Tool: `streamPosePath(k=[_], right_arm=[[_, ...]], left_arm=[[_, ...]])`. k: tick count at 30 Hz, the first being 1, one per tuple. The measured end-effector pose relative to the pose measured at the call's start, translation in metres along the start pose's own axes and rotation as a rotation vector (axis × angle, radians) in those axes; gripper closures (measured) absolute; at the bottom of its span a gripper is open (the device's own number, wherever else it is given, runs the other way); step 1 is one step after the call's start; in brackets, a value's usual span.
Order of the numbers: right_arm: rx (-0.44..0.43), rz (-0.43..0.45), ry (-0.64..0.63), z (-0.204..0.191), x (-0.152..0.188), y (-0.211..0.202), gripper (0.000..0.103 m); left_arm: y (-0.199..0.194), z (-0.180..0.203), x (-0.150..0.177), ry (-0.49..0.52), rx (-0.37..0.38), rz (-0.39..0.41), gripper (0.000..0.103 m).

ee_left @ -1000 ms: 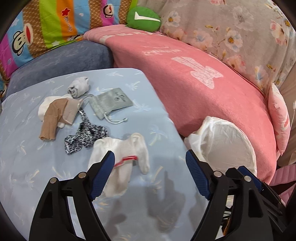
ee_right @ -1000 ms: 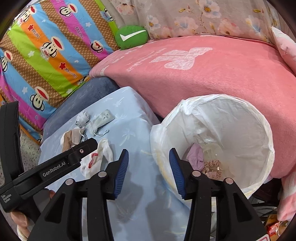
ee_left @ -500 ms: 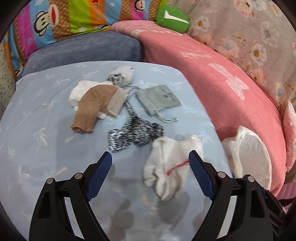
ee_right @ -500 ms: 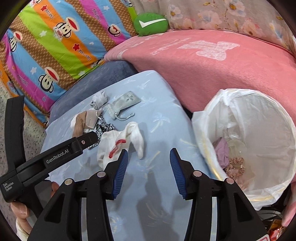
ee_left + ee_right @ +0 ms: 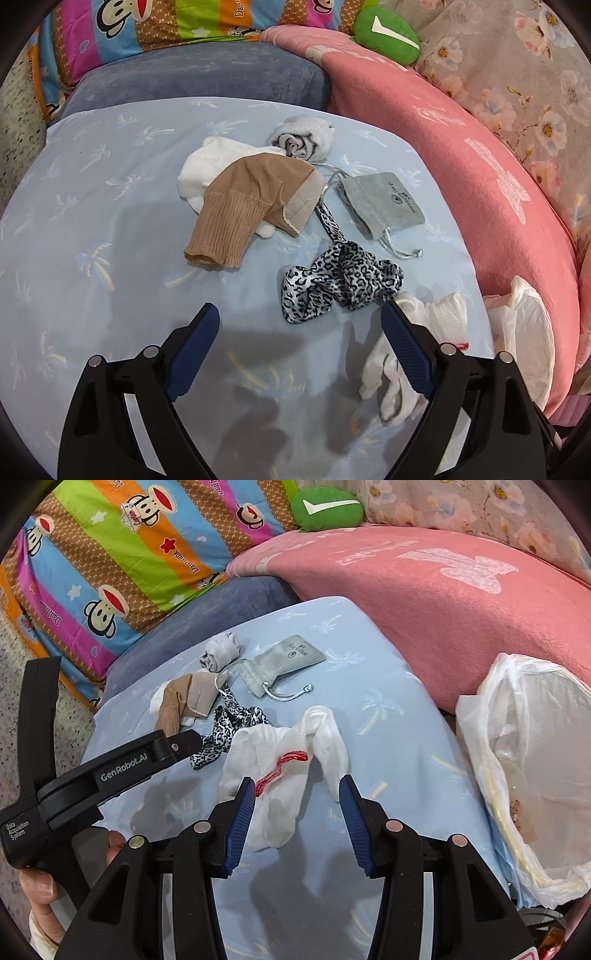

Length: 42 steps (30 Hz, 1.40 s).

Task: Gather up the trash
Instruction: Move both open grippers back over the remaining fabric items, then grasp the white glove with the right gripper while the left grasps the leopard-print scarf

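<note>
Trash-to-be, a white glove [image 5: 284, 771] with a red-stitched cuff, lies on the pale blue sheet [image 5: 388, 738] between and just ahead of the right gripper [image 5: 297, 794], whose half-parted jaws touch nothing. Only this view shows the bag-lined bin [image 5: 535, 760] (far right) and "GenRobot.AI" on the left gripper [image 5: 299, 325], whose empty jaws are opening behind a leopard-print cloth [image 5: 340, 280].
</note>
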State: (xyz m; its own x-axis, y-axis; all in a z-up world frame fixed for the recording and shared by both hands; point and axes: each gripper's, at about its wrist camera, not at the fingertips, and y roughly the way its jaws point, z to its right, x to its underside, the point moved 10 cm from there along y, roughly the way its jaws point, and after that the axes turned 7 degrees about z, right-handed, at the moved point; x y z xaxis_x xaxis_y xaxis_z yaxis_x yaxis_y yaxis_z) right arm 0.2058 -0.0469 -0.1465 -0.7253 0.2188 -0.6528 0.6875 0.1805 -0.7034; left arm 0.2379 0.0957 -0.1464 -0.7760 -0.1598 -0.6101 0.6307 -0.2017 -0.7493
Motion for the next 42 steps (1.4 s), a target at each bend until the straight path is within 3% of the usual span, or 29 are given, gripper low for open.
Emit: streamPosePath(k=[13, 19, 24, 27, 30, 42], right_arm=[[0.007, -0.038, 0.001, -0.002, 0.003, 0.029, 0.056], [0.003, -0.058, 0.009, -0.003, 0.007, 0.040, 0.056], [-0.006, -0.065, 0.013, -0.003, 0.011, 0.044, 0.072], [-0.025, -0.075, 0.019, -0.006, 0.013, 0.044, 0.086], [-0.031, -0.075, 0.011, -0.008, 0.014, 0.040, 0.093], [-0.035, 0.023, 0.038, 0.006, -0.010, -0.007, 0.095]], left_arm=[[0.027, 0.015, -0.007, 0.022, 0.032, -0.036, 0.019], [0.034, 0.017, -0.004, 0.041, 0.048, -0.052, 0.043], [0.034, 0.019, -0.004, 0.054, 0.061, -0.064, 0.075], [0.033, 0.020, -0.001, 0.058, 0.070, -0.068, 0.085], [0.029, 0.022, 0.000, 0.060, 0.070, -0.065, 0.089], [-0.002, 0.051, -0.002, 0.085, 0.098, -0.024, 0.091]])
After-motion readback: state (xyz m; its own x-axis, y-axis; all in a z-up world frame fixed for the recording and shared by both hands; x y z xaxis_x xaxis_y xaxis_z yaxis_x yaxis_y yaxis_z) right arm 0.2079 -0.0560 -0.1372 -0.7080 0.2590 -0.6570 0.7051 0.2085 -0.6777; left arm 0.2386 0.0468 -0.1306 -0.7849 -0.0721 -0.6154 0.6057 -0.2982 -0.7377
